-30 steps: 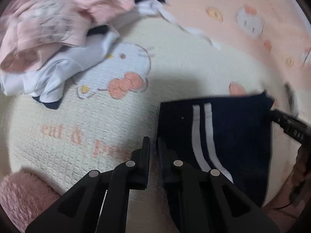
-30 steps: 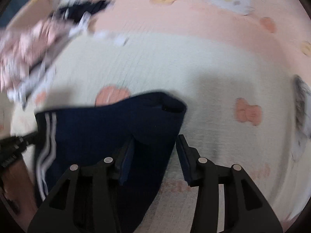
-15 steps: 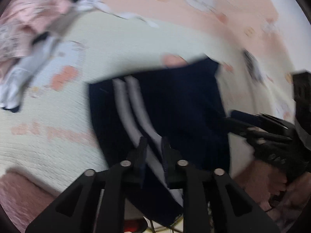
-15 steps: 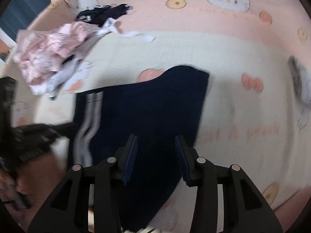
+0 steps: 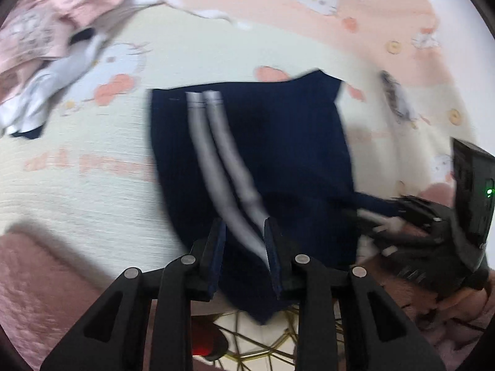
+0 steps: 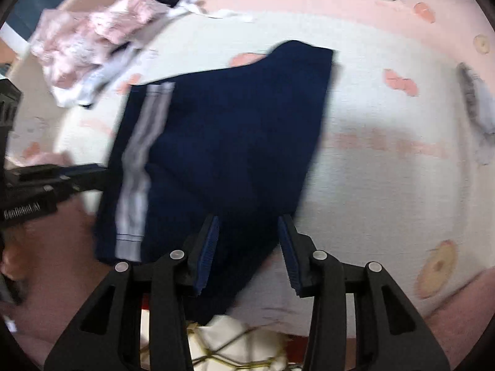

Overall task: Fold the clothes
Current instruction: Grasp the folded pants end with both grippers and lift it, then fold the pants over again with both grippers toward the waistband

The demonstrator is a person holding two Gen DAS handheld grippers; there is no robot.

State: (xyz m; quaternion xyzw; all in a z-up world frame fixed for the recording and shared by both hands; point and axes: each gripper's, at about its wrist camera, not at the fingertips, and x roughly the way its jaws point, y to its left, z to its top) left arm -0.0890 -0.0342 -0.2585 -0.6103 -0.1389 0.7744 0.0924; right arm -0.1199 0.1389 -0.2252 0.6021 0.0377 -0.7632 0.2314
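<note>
Both grippers have drawn back toward the bed's edge and the left gripper (image 5: pixel 244 241) has just been opening, jaws now slightly apart around the navy shorts (image 5: pixel 278 154) with no grip, while the right gripper (image 6: pixel 249 247) stands half-open over them holding nothing, so one garment lies folded and the heap of clothes (image 6: pixel 92 43) beyond the fingertips remains.

Lying folded flat on the cream cartoon-cat blanket (image 5: pixel 92 198): navy shorts (image 5: pixel 278 154) with two white side stripes (image 5: pixel 216 160), near edge hanging over the blanket's front

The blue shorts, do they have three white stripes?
No, the blue shorts show only two white stripes, running side by side down one edge.
</note>
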